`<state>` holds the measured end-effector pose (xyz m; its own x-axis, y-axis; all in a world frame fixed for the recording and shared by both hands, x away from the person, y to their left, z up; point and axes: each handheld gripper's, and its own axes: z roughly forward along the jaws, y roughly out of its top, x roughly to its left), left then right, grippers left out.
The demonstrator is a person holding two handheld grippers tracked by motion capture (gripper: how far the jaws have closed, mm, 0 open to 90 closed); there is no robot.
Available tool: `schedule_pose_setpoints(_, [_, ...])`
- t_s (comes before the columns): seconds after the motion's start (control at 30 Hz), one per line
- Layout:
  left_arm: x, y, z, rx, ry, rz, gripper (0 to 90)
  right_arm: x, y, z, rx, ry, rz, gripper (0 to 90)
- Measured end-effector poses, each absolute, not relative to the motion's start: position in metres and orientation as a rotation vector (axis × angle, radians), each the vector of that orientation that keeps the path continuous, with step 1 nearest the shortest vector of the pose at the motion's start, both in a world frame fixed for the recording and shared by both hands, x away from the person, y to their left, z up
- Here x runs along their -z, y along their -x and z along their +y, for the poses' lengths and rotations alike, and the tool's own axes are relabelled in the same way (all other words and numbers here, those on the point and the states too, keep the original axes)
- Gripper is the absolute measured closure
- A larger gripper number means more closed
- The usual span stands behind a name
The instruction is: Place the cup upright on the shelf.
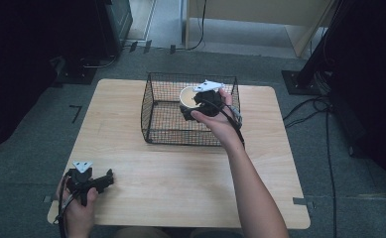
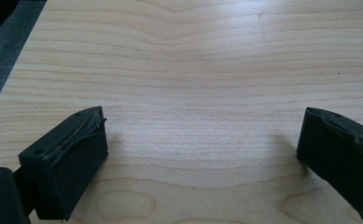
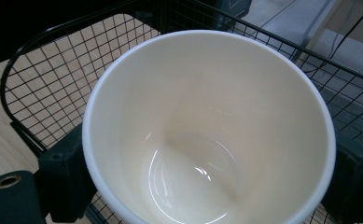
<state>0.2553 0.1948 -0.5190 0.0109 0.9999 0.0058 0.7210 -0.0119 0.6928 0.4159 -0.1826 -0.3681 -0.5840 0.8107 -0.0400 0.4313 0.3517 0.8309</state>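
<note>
A cream paper cup (image 1: pixel 187 95) is held over the inside of a black wire basket (image 1: pixel 157 111) at the table's far middle. My right gripper (image 1: pixel 196 101) is shut on the cup. In the right gripper view the cup (image 3: pixel 207 126) is empty, its open mouth faces the camera, and both black jaws press on its sides. My left gripper (image 1: pixel 107 177) rests low near the table's front left corner. In the left gripper view its jaws stand wide apart, open over bare wood (image 2: pixel 193 93), with nothing between them.
The light wooden table (image 1: pixel 131 163) stands on grey carpet. Black stands and cables lie on the floor at the right (image 1: pixel 324 104) and at the back left (image 1: pixel 81 64). Basket mesh (image 3: pixel 53 84) rises behind the cup.
</note>
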Motion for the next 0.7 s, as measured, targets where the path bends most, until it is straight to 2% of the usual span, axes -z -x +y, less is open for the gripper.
schedule_pose_setpoints(0.7, [0.519, -0.255, 0.195, -0.714, -1.789, 1.762, 1.8, 0.408, -0.471, -0.179, -1.076, -1.075, 2.223, 9.2])
